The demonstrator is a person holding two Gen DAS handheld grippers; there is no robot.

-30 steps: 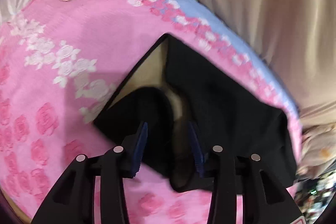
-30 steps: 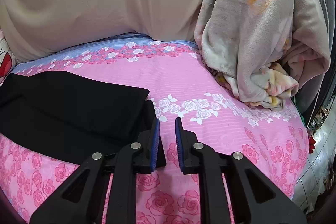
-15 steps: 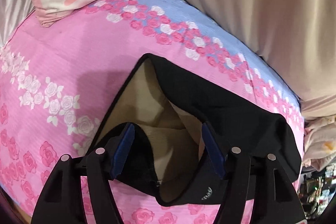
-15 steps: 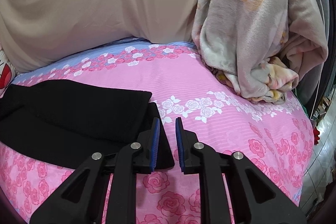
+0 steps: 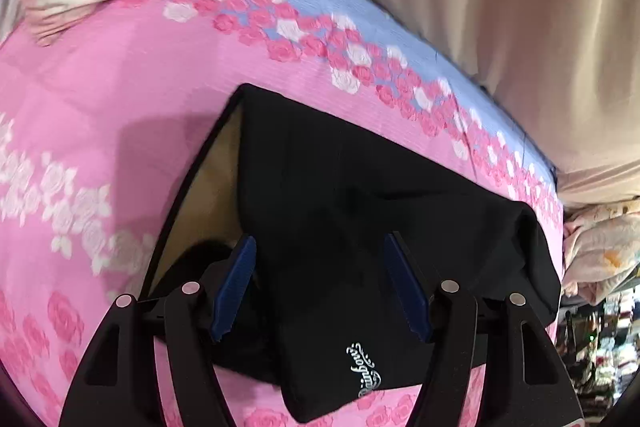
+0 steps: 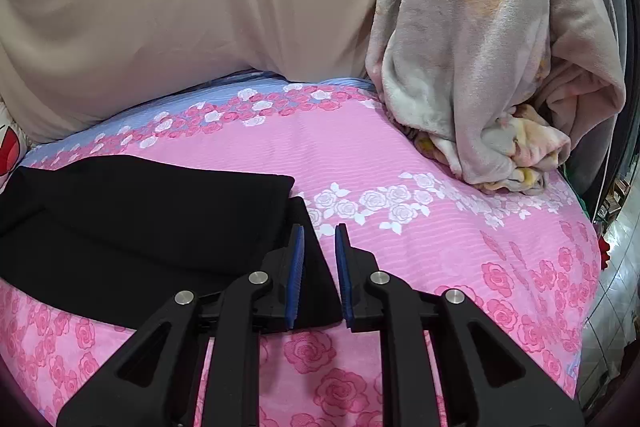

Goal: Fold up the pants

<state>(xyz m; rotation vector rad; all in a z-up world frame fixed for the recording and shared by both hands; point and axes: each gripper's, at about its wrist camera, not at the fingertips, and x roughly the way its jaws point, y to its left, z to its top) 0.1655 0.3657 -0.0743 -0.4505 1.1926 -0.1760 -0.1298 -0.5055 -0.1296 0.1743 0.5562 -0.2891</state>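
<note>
1. black pants folded on the pink rose bedsheet; white script logo, possibly "rainbow".
2. left gripper wide, having just opened, gripping nothing.
3. right gripper narrow, nothing clamped, over the pants' edge.

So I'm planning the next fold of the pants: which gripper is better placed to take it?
Probably left: left gripper hangs open over the black folded pants. Right gripper, nearly closed, holds nothing at their corner.
</note>
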